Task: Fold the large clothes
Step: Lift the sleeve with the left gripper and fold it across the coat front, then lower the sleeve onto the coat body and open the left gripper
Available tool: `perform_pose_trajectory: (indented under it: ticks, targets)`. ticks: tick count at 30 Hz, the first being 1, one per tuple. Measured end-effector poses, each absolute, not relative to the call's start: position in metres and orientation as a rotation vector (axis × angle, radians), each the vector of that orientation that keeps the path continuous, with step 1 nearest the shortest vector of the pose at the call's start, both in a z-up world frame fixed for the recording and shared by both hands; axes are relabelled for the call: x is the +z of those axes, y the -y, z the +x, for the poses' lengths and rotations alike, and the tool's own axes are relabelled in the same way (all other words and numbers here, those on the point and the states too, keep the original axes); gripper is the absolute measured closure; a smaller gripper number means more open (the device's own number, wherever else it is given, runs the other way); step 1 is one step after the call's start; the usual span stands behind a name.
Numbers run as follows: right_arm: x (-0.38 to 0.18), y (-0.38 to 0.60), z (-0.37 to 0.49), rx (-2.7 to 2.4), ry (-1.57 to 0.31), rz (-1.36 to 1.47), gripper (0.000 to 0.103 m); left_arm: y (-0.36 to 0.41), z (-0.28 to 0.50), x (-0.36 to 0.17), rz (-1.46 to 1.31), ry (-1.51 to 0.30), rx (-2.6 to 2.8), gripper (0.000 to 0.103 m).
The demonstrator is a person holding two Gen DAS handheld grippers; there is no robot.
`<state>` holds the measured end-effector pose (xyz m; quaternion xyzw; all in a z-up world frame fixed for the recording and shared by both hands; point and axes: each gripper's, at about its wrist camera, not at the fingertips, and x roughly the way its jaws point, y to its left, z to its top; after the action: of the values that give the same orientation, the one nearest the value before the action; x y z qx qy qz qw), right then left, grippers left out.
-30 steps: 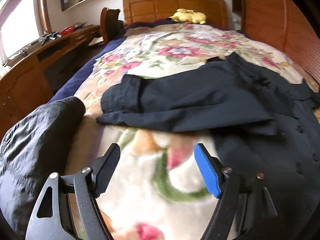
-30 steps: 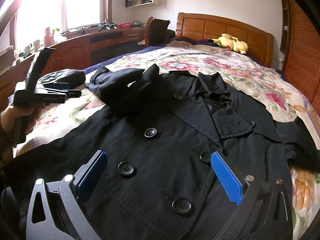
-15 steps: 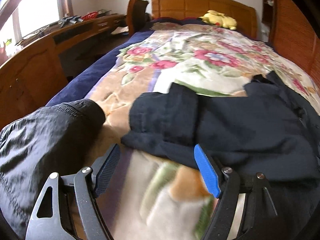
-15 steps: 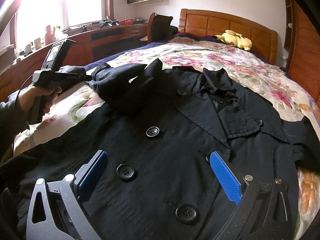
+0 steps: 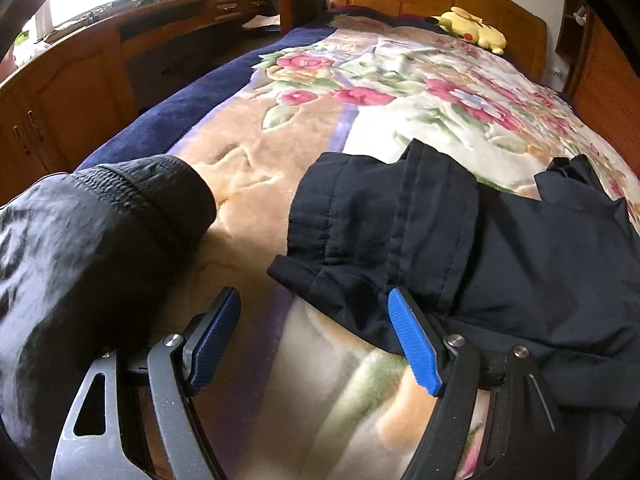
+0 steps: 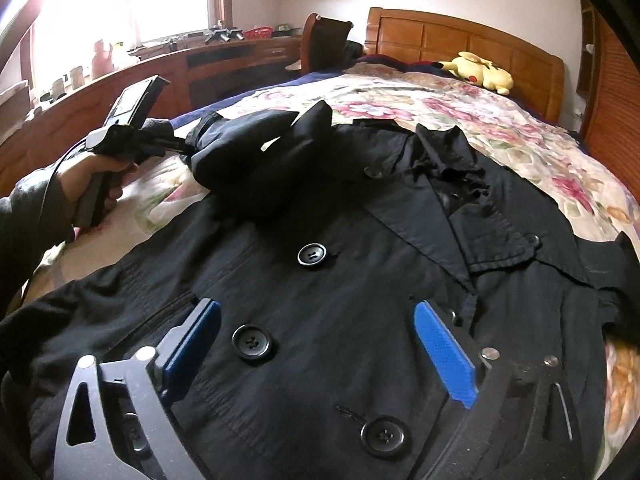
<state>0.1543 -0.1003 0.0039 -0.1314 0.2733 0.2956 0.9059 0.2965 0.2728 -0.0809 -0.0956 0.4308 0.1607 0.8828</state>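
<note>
Closer now than a second ago, the left tool (image 5: 314, 338) has come up to the folded sleeve (image 5: 384, 236) of the black coat (image 6: 340, 300), jaws wide, nothing between them, cuff edge just ahead. From the right wrist, the right tool (image 6: 316, 354) hangs over the buttoned front, jaws wide but just narrowing, empty; the coat lies spread on the floral bed (image 6: 500, 120).
</note>
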Motion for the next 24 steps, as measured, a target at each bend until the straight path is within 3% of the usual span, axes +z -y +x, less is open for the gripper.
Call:
perform_pose_trajectory:
  ticks: [4, 6, 7, 8, 10, 24]
  targets:
    - [0.002, 0.098, 0.156, 0.617, -0.573, -0.281, 0.025, -0.270, 0.298, -0.082, -0.191, -0.900, 0.300, 0.038]
    - [0.001, 0.098, 0.156, 0.617, -0.576, -0.285, 0.034, -0.266, 0.299, -0.082, -0.185, -0.899, 0.274, 0.062]
    - [0.001, 0.098, 0.156, 0.618, -0.578, -0.286, 0.041, -0.263, 0.299, -0.082, -0.174, -0.901, 0.259, 0.069]
    - [0.001, 0.098, 0.157, 0.618, -0.580, -0.286, 0.043, -0.260, 0.299, -0.081, -0.156, -0.902, 0.267, 0.084]
    - [0.002, 0.098, 0.157, 0.618, -0.581, -0.286, 0.051, -0.255, 0.297, -0.077, -0.147, -0.905, 0.262, 0.092]
    - [0.018, 0.119, 0.135, 0.616, -0.522, -0.260, 0.053, -0.121, 0.248, 0.044, 0.022, -0.656, 0.050, 0.096]
